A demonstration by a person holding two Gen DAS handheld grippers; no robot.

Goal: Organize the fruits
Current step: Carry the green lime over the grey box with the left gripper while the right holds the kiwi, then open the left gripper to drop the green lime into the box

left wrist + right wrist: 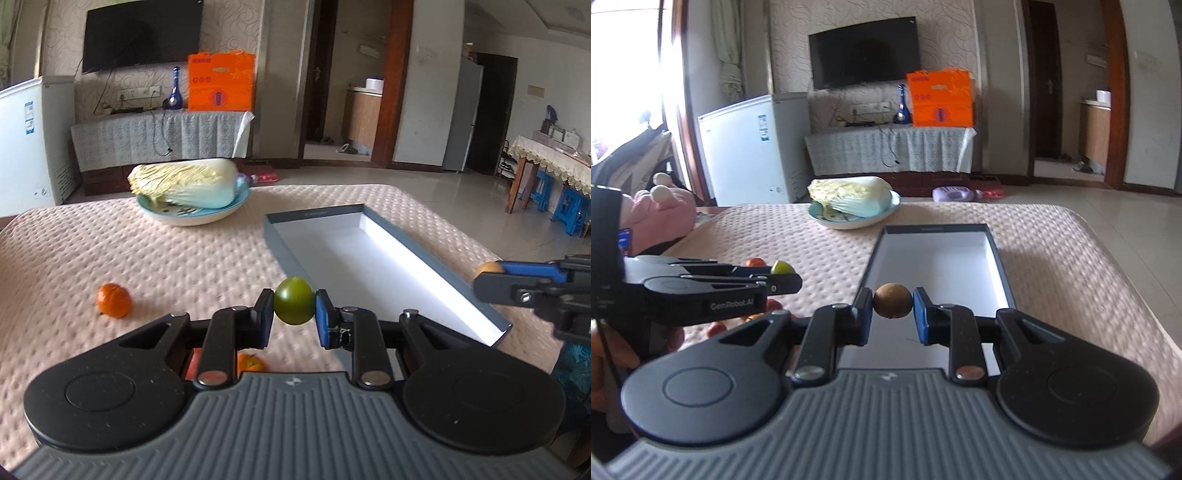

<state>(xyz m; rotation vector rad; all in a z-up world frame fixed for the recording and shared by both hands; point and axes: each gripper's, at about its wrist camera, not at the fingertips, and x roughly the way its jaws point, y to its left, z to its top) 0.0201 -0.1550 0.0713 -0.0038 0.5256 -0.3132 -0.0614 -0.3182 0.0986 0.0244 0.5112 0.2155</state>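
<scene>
My left gripper [294,308] is shut on a round green fruit [294,305], held just above the table at the near left edge of a shallow grey box with a white inside [354,254]. My right gripper [892,306] is shut on a small brown fruit [892,300], held over the near end of the same box [934,266]. In the left wrist view the right gripper [491,275] shows at the right edge with the brown fruit [487,268]. In the right wrist view the left gripper [783,277] shows at the left with the green fruit [781,266].
An orange [114,300] lies on the pink quilted table cover [147,258] to the left, and more orange and red fruits [757,263] sit near the left gripper. A plate with a Chinese cabbage [188,186] stands at the back. A hand [613,354] holds the left gripper.
</scene>
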